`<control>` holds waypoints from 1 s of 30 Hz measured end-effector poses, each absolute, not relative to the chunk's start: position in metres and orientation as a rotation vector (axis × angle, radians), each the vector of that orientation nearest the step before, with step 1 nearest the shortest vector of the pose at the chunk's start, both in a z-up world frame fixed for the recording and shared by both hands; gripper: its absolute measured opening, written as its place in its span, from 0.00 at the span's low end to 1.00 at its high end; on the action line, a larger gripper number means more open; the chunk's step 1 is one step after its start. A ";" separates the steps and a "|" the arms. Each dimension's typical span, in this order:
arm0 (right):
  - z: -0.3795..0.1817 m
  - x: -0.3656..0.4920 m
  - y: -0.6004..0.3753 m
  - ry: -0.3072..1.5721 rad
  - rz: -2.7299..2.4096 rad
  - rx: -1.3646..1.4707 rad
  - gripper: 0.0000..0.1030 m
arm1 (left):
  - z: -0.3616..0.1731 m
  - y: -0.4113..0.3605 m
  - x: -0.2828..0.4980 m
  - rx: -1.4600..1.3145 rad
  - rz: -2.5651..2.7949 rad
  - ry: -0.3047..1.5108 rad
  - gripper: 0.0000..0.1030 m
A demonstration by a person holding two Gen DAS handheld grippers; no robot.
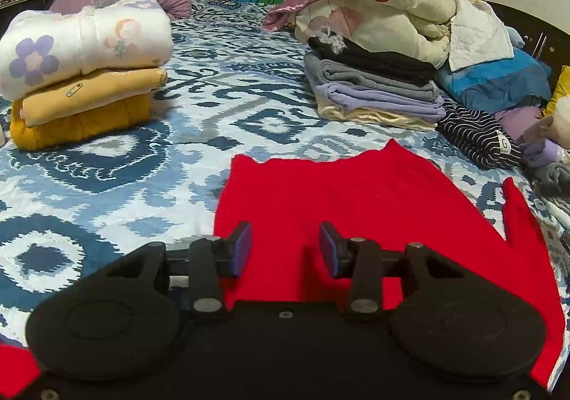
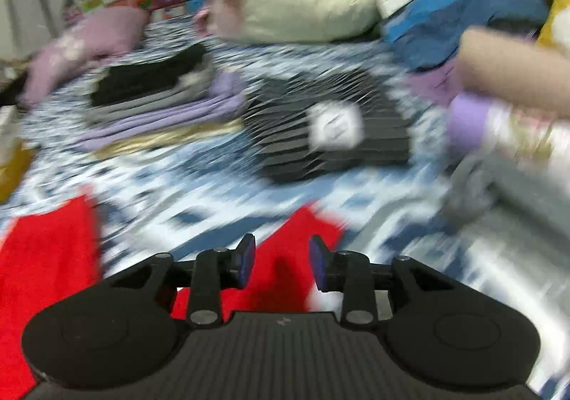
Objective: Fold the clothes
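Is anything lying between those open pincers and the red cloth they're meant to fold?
Nothing visible does. The left gripper hangs open directly over the red garment, and the right gripper is open above a red flap, with only patterned bedspread around.

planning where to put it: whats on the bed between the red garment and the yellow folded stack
Nothing: in the left wrist view only bare bedspread separates the red garment from the yellow folded stack.
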State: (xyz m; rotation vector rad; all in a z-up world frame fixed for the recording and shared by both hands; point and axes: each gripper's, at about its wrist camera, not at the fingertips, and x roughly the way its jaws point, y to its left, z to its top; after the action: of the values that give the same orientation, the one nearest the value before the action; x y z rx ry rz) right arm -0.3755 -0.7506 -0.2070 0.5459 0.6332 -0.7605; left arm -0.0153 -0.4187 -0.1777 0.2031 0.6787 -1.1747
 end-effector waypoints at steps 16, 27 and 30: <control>-0.257 -0.379 -0.632 0.800 -0.383 0.708 0.08 | -0.158 -0.381 -0.050 0.108 -1.161 0.692 0.39; -0.253 -0.419 -0.632 0.764 -0.491 0.777 0.14 | -0.170 -0.339 -0.094 0.242 -1.131 0.685 0.39; -0.244 -0.428 -0.629 0.699 -0.512 0.770 0.18 | -0.173 -0.333 -0.106 0.272 -1.131 0.684 0.39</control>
State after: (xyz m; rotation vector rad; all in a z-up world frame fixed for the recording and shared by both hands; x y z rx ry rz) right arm -0.4282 -0.6292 -0.2444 0.7696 0.6988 -0.5124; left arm -0.1057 -0.3328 -0.1729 0.2722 0.6840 -1.1307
